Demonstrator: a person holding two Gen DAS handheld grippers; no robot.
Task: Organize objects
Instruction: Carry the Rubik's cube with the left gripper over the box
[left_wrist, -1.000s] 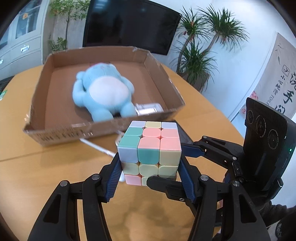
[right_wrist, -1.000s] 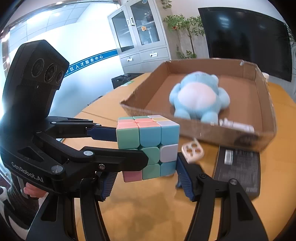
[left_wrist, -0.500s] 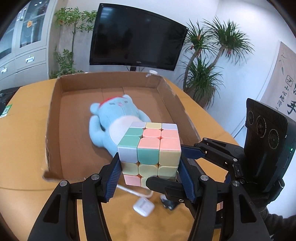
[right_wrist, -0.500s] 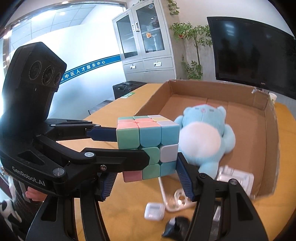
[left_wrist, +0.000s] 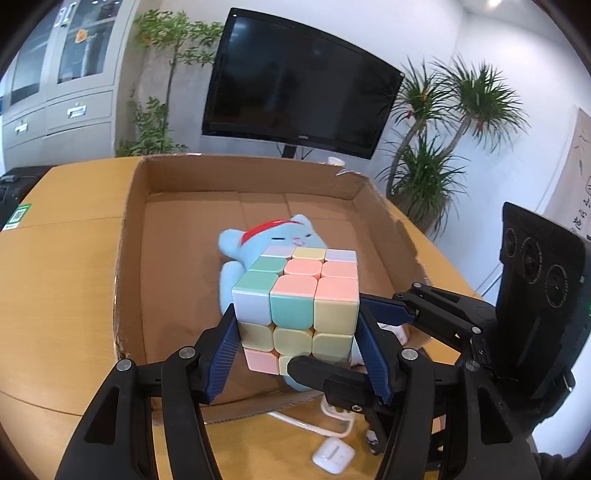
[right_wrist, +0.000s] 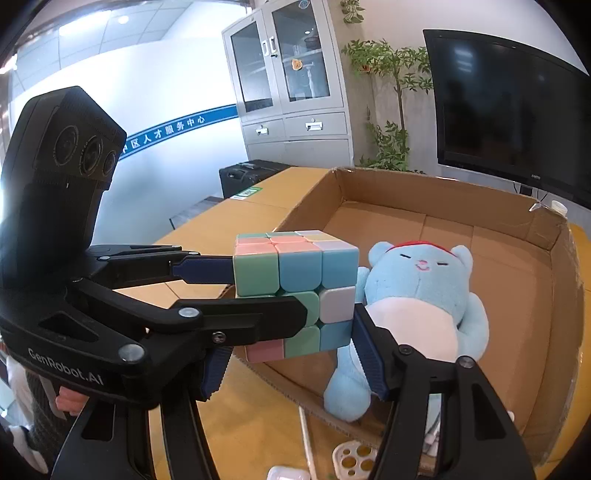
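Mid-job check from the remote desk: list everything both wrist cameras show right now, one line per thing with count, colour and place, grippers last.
puzzle cube: 1, pastel, held in the air over the box's near edge between both grippers
cardboard box: 1, brown, open, on the table
plush toy: 1, light blue with white belly and red band, lying inside the box
earbud case: 1, white, on the table in front of the box
cable: 1, white, on the table by the case
table: 1, light wood
screen: 1, black, behind the table
cabinet: 1, grey, glass doors
potted plants: several, green, along the wall
left gripper: black with blue pads, jaws opening, cube between them
right gripper: black with blue pads, clamped on the cube
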